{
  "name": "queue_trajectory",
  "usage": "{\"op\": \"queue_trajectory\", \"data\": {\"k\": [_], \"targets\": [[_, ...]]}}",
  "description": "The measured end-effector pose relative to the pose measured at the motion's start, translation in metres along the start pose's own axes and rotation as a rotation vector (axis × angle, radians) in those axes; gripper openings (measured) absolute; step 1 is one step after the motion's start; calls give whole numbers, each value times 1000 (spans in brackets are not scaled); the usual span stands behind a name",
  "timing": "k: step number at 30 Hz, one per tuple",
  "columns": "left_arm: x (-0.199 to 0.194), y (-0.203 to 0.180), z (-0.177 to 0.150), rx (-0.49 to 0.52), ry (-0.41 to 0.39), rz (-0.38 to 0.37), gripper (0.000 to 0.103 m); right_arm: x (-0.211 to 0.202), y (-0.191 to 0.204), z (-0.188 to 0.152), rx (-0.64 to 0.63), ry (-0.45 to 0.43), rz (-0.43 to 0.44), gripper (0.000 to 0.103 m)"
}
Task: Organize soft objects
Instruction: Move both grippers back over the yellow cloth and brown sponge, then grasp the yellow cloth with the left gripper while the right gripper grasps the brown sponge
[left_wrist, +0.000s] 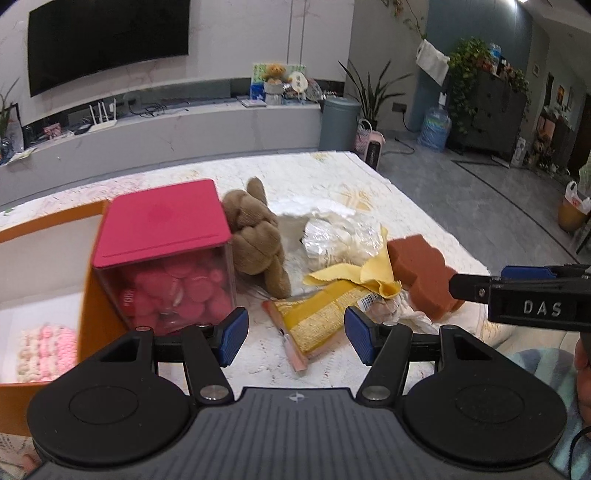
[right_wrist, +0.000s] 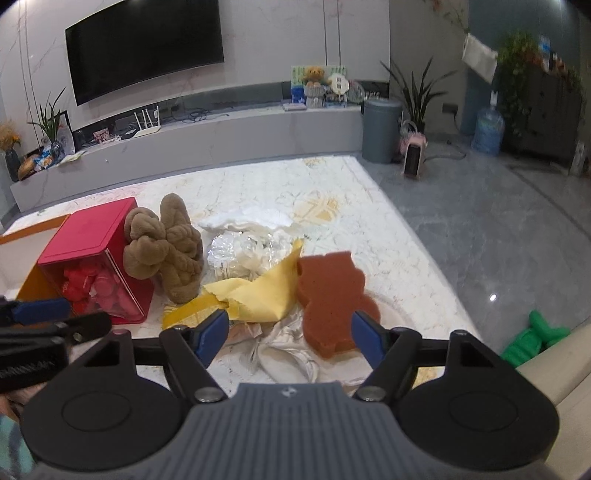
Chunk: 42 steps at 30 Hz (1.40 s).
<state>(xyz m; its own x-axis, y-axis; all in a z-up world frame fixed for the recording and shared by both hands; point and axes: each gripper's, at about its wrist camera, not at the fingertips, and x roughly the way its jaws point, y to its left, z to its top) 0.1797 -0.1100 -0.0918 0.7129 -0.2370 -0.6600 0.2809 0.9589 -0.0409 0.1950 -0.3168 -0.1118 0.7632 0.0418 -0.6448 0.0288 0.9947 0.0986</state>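
My left gripper (left_wrist: 295, 334) hovers open over a yellow snack packet (left_wrist: 319, 321) lying on the white patterned table cover (left_wrist: 332, 173). A brown plush toy (left_wrist: 258, 240) leans on a clear box with a red lid (left_wrist: 162, 236). My right gripper (right_wrist: 290, 338) is open too. A rust-brown sponge (right_wrist: 332, 295) lies just ahead of it, near its right pad, which does not press it. Left of the sponge is a yellow cloth (right_wrist: 258, 295). Crumpled white fabric (right_wrist: 280, 354) lies between the right gripper's fingers. A finger (left_wrist: 472, 288) of the right gripper shows at the left wrist view's right edge, beside the sponge (left_wrist: 424, 277).
An orange box (left_wrist: 92, 295) with a white inside stands at the left and holds a pink knitted piece (left_wrist: 48, 350). A crumpled plastic bag (left_wrist: 332, 240) and white padding (left_wrist: 314, 206) lie behind the cloth. A green toy (right_wrist: 532, 339) lies on the floor past the table's right edge.
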Motion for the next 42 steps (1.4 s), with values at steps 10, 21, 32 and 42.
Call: {"op": "queue_trajectory", "data": {"k": [10, 21, 32, 42], "targets": [[33, -6, 6, 48, 49, -44, 76, 31, -16, 18, 67, 71, 42, 73], [72, -34, 29, 214, 84, -134, 76, 79, -41, 27, 179, 225, 13, 72], [108, -56, 36, 284, 155, -181, 78, 111, -46, 33, 166, 303, -16, 72], [122, -59, 39, 279, 181, -214, 84, 125, -52, 38, 178, 302, -38, 79]]}}
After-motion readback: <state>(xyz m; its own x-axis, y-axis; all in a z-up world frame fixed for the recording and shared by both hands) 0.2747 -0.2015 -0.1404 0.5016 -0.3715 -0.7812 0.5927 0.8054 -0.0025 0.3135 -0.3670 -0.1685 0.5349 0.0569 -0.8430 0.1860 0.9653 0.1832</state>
